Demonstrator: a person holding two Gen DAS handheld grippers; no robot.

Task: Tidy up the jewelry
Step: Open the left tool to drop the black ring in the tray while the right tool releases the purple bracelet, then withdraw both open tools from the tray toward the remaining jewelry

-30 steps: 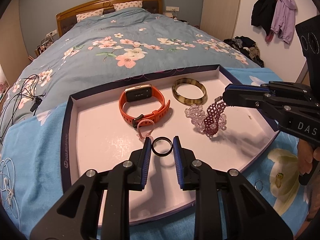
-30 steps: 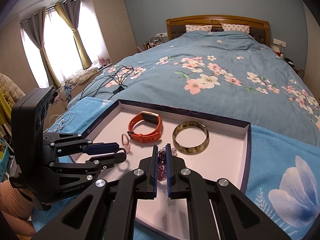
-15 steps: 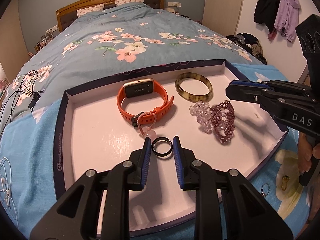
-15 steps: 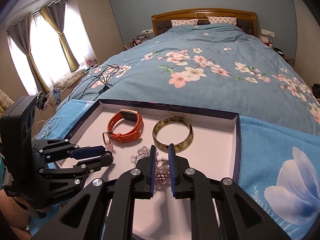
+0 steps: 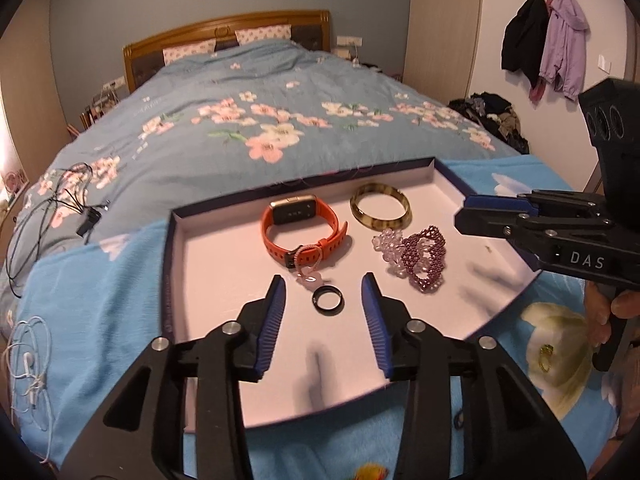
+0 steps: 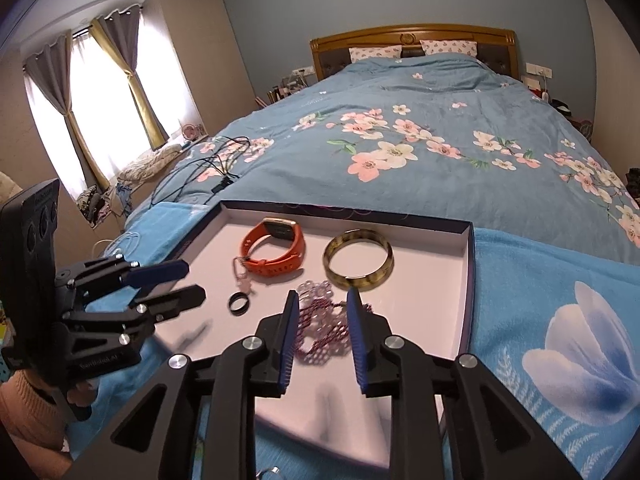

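A shallow white tray with a dark rim (image 5: 168,264) (image 6: 467,280) lies on the bed. In it lie an orange watch (image 5: 302,226) (image 6: 276,248), a horn-coloured bangle (image 5: 380,205) (image 6: 358,259), a purple beaded bracelet (image 5: 426,260) (image 6: 324,336), a small pink charm (image 5: 308,268) (image 6: 242,276) and a black ring (image 5: 328,300) (image 6: 239,304). My left gripper (image 5: 324,300) is open, its jaws either side of the ring, which rests on the tray. My right gripper (image 6: 322,312) is open and empty just above the beaded bracelet.
A small gold ring (image 5: 546,354) lies on the blue blanket right of the tray. Black cables (image 5: 48,208) and white earphones (image 5: 30,364) lie on the bed to the left. Clothes hang on the right wall (image 5: 544,36).
My left gripper opened and released the black ring onto the tray. My right gripper let go of the beaded bracelet, opened and drew back.
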